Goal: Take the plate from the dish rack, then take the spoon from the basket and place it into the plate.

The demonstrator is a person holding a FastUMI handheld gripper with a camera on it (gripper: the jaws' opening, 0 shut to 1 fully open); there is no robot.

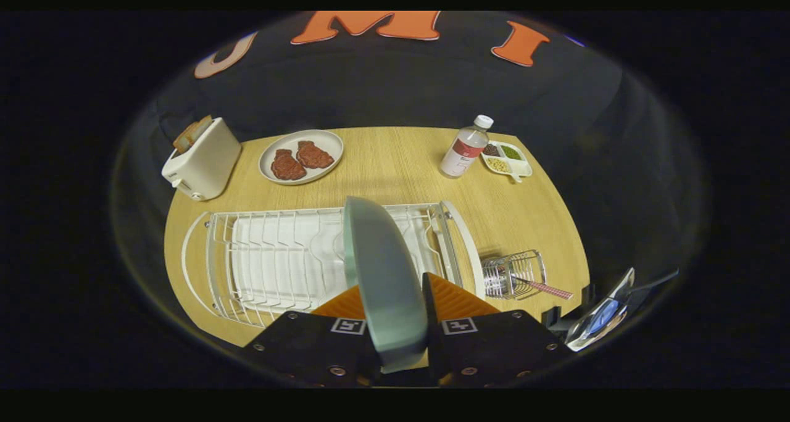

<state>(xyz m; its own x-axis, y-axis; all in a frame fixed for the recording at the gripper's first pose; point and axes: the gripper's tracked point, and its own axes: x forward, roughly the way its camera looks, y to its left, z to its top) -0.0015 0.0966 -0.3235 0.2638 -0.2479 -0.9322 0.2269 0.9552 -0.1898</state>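
A grey-green plate stands on edge between my two fingers, and my gripper is shut on its lower rim. The plate is held up above the white wire dish rack, which lies just ahead of the fingers on the wooden table. Right of the rack sits a small wire basket with a spoon in it; the spoon's red-checked handle sticks out to the right.
Beyond the rack are a white toaster with bread, a plate with two pieces of meat, a plastic bottle and a small divided dish of foods. Bare tabletop lies between the rack and those things.
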